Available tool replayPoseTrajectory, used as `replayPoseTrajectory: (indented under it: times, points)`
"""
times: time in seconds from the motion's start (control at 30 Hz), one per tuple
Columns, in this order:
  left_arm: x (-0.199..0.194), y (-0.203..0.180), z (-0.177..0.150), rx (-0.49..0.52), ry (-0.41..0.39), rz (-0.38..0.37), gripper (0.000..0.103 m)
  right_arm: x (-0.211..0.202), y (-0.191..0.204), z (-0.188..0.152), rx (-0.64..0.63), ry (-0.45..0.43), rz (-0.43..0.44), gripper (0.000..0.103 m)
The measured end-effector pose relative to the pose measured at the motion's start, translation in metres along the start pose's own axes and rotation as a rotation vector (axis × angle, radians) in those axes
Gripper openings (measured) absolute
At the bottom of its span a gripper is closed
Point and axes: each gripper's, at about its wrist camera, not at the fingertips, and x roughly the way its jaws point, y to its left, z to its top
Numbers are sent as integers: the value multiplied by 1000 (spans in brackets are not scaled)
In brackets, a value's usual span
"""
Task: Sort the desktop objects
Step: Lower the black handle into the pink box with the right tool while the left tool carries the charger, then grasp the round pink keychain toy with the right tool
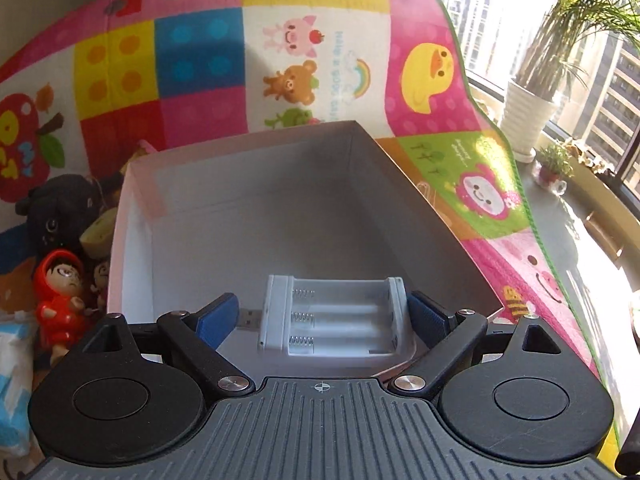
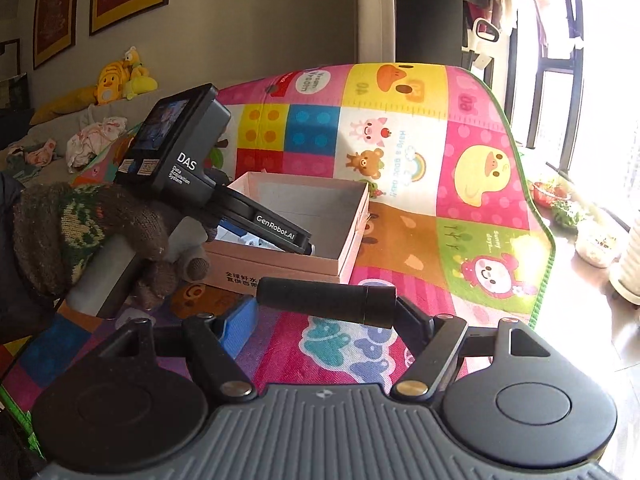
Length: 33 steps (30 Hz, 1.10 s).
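Battery holder (image 1: 332, 316), long axis left-right and USB plug pointing left, sits clamped in my left gripper (image 1: 326, 314) over the open box (image 1: 136, 216); its near edge is hidden. My right gripper (image 2: 324, 308) clamps a black cylinder (image 2: 326, 300) lying crosswise.

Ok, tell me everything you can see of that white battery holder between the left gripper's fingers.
The battery holder is a white, slightly translucent plastic tray with three parallel empty bays, each with a metal coil spring at its left end. A USB plug sticks out of its left side. It lies open side up, roughly level, crosswise between the left gripper's blue pads, over the near end of the open pink-walled cardboard box. The right pad meets its end; the left pad stands near the plug, contact unclear.
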Motion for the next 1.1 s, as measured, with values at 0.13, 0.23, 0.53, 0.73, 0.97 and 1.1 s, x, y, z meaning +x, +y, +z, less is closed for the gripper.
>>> replayPoseTrajectory:
  times: [0.13,0.23,0.53,0.73,0.97,1.1]
  points:
    - [-43,20,-9,-59,-113,-37,101,13,2,6,5,16,10,75]
    - [-83,33,-32,-63,-223,5,102,30,12,23,-24,8,23,75]
    - [-123,97,-125,-167,-244,212,103,162,31,107,4,216,60,75]
    - [-130,139,-156,-260,-240,297,103,239,44,112,1,378,-30,75]
    - [-132,153,-167,-306,-255,287,103,246,52,112,-29,398,-86,80]
    - [-127,154,-168,-328,-274,293,103,227,67,130,-70,328,-56,80]
